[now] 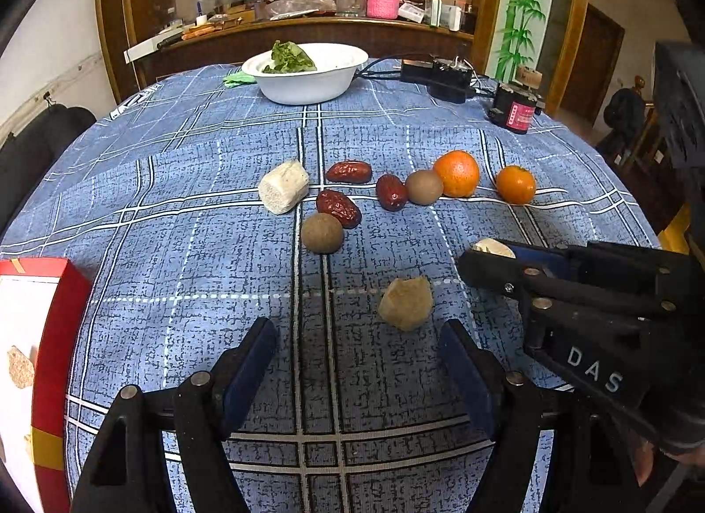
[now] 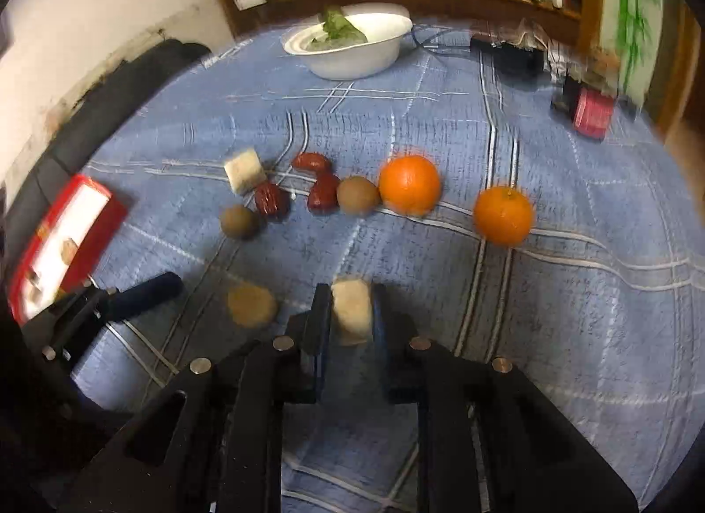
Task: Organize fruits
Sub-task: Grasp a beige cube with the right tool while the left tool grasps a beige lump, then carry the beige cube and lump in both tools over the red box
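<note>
The right gripper (image 2: pixel 350 314) pinched a pale chunk (image 2: pixel 351 312) narrowly; it could slip. The left gripper (image 1: pixel 359 365) gaped empty.

Blue plaid tablecloth (image 1: pixel 176 213), orange tangerines (image 1: pixel 456 173), dark red dates (image 1: pixel 349 172), white bowl (image 1: pixel 308 85)

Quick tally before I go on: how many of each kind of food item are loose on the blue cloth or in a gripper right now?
Oranges: 2
Red dates: 3
Brown round fruits: 2
Pale chunks: 3, one in the right gripper
Total: 10
</note>
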Demonstrator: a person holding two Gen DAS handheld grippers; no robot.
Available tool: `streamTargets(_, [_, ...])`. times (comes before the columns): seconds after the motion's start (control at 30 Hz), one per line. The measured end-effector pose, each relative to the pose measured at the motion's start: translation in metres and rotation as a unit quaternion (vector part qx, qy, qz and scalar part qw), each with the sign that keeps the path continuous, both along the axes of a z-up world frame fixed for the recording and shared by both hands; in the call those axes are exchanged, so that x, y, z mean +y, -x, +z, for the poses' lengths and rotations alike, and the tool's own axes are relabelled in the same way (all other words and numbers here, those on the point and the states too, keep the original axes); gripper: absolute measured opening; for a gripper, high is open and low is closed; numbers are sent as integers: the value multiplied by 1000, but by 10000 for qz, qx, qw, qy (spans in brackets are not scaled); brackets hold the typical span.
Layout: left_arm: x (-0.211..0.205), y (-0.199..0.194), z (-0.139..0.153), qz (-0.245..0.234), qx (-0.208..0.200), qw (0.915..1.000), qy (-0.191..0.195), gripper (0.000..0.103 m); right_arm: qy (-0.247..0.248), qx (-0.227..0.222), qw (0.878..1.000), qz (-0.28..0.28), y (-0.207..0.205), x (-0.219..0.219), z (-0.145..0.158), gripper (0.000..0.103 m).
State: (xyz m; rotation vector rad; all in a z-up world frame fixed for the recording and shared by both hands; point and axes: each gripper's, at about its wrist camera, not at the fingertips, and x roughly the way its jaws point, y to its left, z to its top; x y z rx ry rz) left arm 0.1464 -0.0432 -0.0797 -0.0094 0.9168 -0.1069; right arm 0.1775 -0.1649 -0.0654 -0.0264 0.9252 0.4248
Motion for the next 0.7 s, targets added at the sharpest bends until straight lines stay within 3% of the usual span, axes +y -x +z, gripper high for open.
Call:
streamTargets(0.27, [-11,-9,3,-98,-58,9998,143,72,-497,158,9984,-201,-3,-24,-1,13])
streamTargets(0.33, [-17,-15,2,-133,-18,9998,174,62,-565,137,9978,-325,2,-34,4,13])
streamTargets(0.4, [-22,-20,1,-74,-67,9999,-101,29,-641,105,9970,-417,8,-43,9,13])
streamTargets(0.43, [-21,-21,2,-59,-86,9999,-138,24,-685,100,9965,-472,11,-49,11,13])
streamTargets(0.7, [1,9,12,-80,-71,9997,229,24,-859,133,9947,-556,40,-61,13,13])
